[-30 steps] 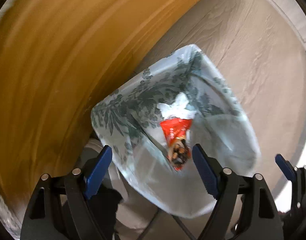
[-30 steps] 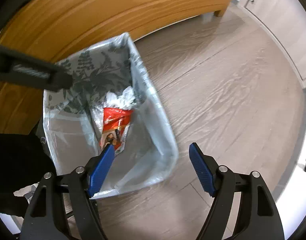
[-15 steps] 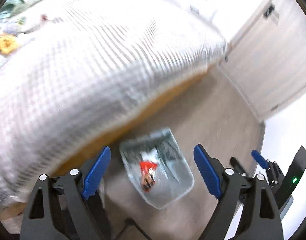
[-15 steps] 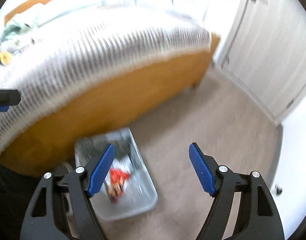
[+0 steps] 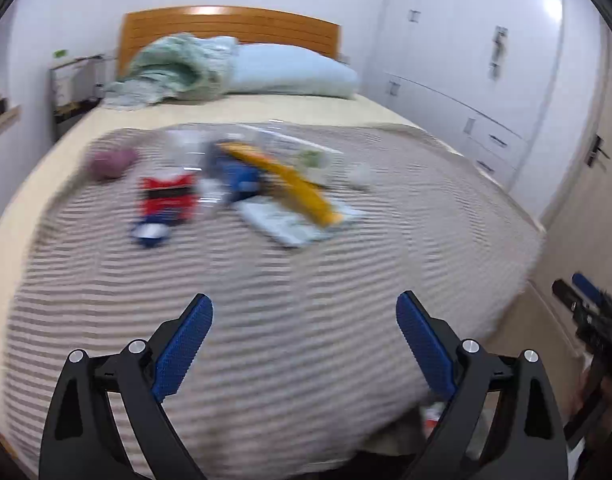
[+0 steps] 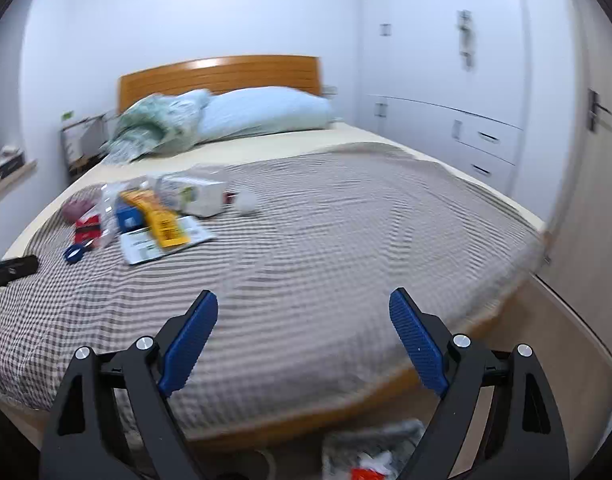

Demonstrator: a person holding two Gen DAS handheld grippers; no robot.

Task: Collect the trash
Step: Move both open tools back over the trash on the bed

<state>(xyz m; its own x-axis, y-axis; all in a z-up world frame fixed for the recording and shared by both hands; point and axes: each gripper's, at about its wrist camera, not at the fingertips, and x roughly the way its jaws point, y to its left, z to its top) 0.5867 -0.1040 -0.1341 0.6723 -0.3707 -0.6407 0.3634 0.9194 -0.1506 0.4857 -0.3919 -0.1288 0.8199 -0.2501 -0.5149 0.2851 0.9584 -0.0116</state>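
Holding both tongs wide apart over the foot of the bed, nothing between the blue pads on either side; the jaws on both have just been opening further. Left tongs (image 5: 304, 312) and right tongs (image 6: 304, 308) both point across the striped blanket (image 6: 326, 240). From the left view, my right tongs show at 3 o'clock, off the bed's edge.

Trash pile sits on the blanket, at 11 o'clock from the right tongs, well apart from the pads: yellow wrapper (image 6: 162, 218) lying over a white paper sheet (image 6: 146, 246), blue packet (image 6: 128, 216) touching the yellow one, red packet (image 6: 88, 230) further left, blue ring-shaped bit (image 6: 75, 252) just below it, clear plastic box (image 6: 198, 194) behind, small white ball (image 6: 246, 202) beside the box. All blurred, details unreadable.

Bin (image 6: 370, 452) on the floor at 6 o'clock in the right view, red and white trash inside. Pillow (image 6: 266, 114) and headboard (image 6: 218, 76) at 12 o'clock.
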